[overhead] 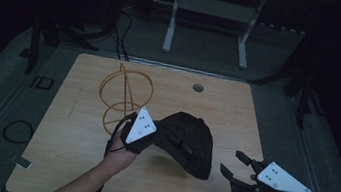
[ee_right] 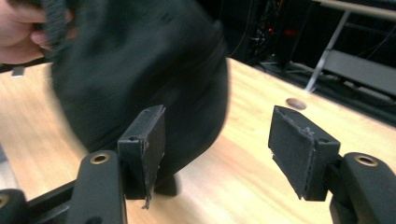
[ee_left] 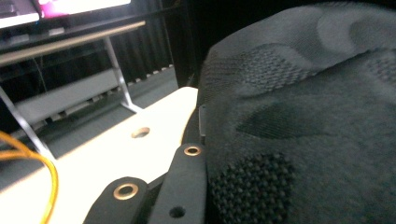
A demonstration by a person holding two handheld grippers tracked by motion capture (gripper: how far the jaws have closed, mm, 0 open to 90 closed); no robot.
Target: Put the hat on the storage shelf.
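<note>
High view first: my left gripper (overhead: 152, 141) sits over the middle of the bench (overhead: 63, 162), and my left hand (overhead: 122, 152) comes in from the bottom edge beneath it. Its fingers are clamped on the near-left edge of a black knitted cap (overhead: 187, 141), which hangs lifted, with its shadow on the wood below. Behind the cap to the left stands a yellow wire frame (overhead: 125, 95), made of hoops, resting on the bench. A small round hole (overhead: 198, 87) shows in the bench top toward the far side.

My right gripper (overhead: 237, 166) hovers near the right corner on my side, just right of the cap and apart from it, its fingers spread wide with nothing between them.

From the left gripper view, the cap's patterned fabric (ee_left: 303, 126) presses close against the lens, beside one black finger (ee_left: 184, 186); the far finger is hidden by the cloth.

From the right gripper view, both pads (ee_right: 299, 149) stand well apart, and the cap (ee_right: 140, 70) hangs blurred just beyond them.
</note>
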